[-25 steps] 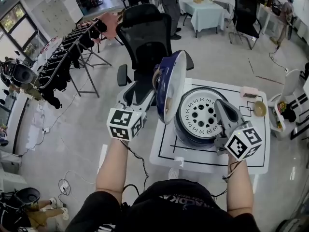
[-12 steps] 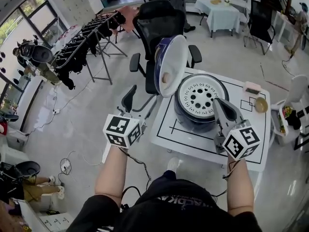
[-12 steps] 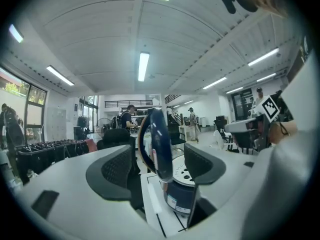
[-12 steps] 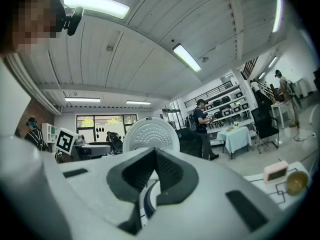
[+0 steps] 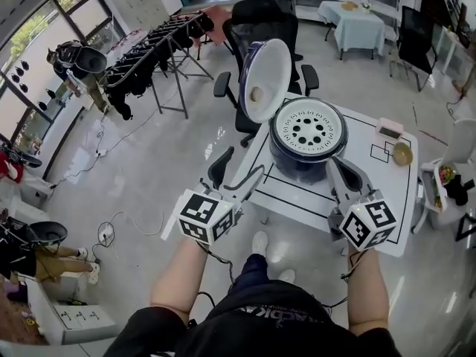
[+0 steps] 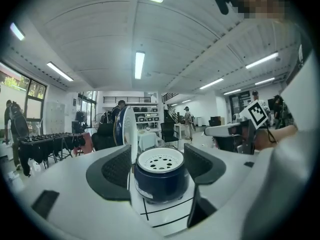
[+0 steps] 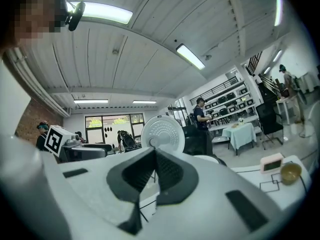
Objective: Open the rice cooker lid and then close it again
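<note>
The rice cooker (image 5: 305,155) stands on the white table (image 5: 296,201), its lid (image 5: 264,80) raised upright at its left and a white perforated plate (image 5: 307,129) covering its mouth. Both forearms reach forward, roughly level. The right tongs (image 5: 341,175), pressed together and empty, point at the cooker's near side without touching it. The left tongs (image 5: 236,175), beyond the table's left edge, have just been opening and stand wide, empty. A pink box (image 5: 390,129) and a small bowl (image 5: 402,153) sit far right; an office chair (image 5: 264,21) stands behind.

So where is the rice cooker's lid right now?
In the head view the lid stands open and upright on the left side of the rice cooker, with the black office chair just behind it.
</note>
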Motion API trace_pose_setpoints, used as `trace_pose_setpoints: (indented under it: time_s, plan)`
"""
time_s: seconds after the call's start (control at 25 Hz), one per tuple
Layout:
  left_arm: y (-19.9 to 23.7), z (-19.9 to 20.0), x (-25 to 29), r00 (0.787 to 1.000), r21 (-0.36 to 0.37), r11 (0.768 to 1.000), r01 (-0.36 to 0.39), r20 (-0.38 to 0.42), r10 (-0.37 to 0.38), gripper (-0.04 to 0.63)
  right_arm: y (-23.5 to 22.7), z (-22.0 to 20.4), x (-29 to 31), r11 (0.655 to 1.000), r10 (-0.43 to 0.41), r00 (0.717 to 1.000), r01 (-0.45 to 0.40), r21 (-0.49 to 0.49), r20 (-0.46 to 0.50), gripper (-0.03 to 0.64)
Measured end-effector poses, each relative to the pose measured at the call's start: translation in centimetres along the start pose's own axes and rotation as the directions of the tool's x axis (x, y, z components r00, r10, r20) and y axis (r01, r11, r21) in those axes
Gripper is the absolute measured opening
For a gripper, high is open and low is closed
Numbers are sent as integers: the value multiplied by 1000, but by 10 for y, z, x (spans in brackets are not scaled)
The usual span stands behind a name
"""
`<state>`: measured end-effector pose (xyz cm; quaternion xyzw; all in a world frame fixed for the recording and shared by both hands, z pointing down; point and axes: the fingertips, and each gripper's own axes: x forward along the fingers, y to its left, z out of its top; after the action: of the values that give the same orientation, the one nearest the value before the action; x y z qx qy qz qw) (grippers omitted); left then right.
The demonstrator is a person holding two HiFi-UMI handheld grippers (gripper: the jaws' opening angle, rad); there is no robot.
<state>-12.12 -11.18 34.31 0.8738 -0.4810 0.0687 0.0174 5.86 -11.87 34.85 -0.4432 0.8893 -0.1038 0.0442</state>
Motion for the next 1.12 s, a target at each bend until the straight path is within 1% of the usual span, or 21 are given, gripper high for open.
trace_pose_setpoints:
  time_s: [0.2, 0.4, 1.12]
  plan:
    - [-34, -9, -12, 1000, -25, 1000, 16, -19, -17, 321, 1, -6, -16, 1000, 13, 1000, -13, 27, -1, 2]
    - [-57, -15, -14, 999, -38, 999, 34, -29, -35, 321, 4, -6, -22, 999, 23, 1000, -23, 32, -1, 2]
    - [-58, -6, -24, 999, -25, 999, 31, -5, -31, 321, 13, -1, -27, 999, 30, 999, -30, 28, 21, 2]
